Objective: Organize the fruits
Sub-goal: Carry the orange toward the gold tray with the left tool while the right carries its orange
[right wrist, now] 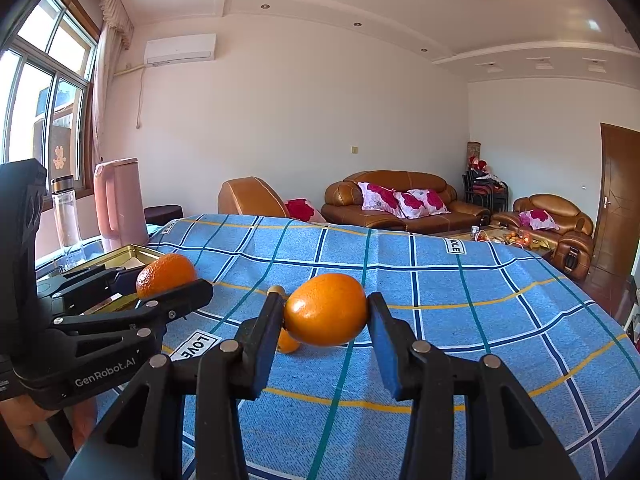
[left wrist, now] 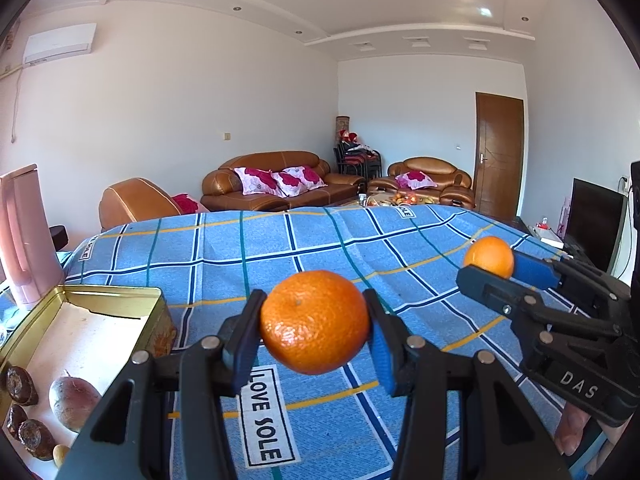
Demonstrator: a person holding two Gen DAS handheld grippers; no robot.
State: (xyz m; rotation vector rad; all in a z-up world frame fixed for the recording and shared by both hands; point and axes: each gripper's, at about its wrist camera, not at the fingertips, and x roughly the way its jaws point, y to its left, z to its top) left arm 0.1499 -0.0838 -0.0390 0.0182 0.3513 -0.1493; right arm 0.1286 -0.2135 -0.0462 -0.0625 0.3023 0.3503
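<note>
We see 2 oranges held off the cloth. The mandarin (left wrist: 315, 322), dimpled, flattened, its stem dot facing us, sits clamped between the left gripper's (left wrist: 316, 326) pads. The smoother orange (right wrist: 326, 310) is pinched in the right gripper (right wrist: 326, 314). A small orange fruit (right wrist: 289, 342) lies on the cloth, partly hidden behind a finger.

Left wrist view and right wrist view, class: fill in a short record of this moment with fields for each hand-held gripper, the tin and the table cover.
left hand-held gripper: shut on a mandarin, held above the cloth
right hand-held gripper: shut on an orange
tin: open, at the left, holding dark fruits
cloth: blue check
loose fruit: small orange one on the cloth
</note>
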